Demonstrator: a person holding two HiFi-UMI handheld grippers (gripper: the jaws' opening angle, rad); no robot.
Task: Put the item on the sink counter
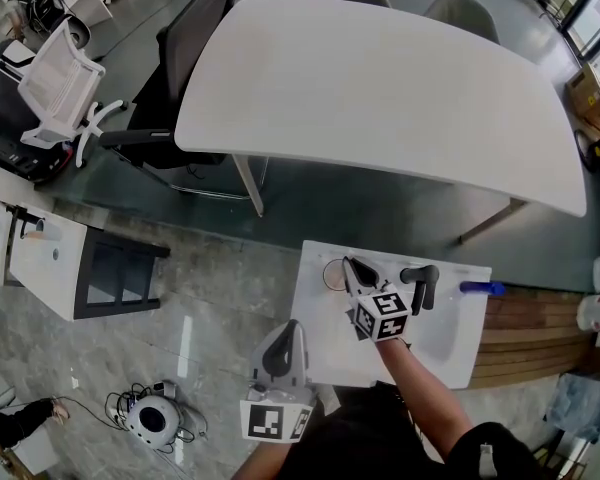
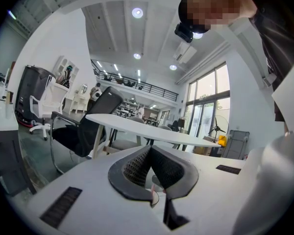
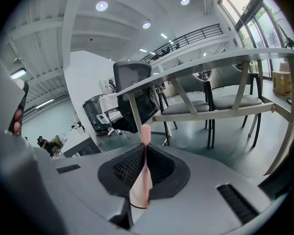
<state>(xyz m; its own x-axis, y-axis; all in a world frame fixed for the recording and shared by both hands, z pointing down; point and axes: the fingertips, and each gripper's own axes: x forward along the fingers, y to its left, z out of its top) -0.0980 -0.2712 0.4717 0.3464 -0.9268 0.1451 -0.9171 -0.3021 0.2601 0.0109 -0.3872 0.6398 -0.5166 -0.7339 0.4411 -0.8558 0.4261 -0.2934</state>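
While right gripper (image 3: 144,150) pinches pink-white item (image 3: 142,182), unseen overhead, left gripper (image 2: 150,161) jaws pressed together

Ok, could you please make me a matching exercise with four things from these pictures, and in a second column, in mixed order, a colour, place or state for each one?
Things:
1. right gripper
2. left gripper
3. faucet
4. large table

Colour, place or state:
A. black, standing on the sink counter
B. fingers together, at the left of the sink counter
C. white, beyond the sink counter
D. fingers shut on a thin pink item

Pairs: 1-D, 2-B, 3-A, 4-C
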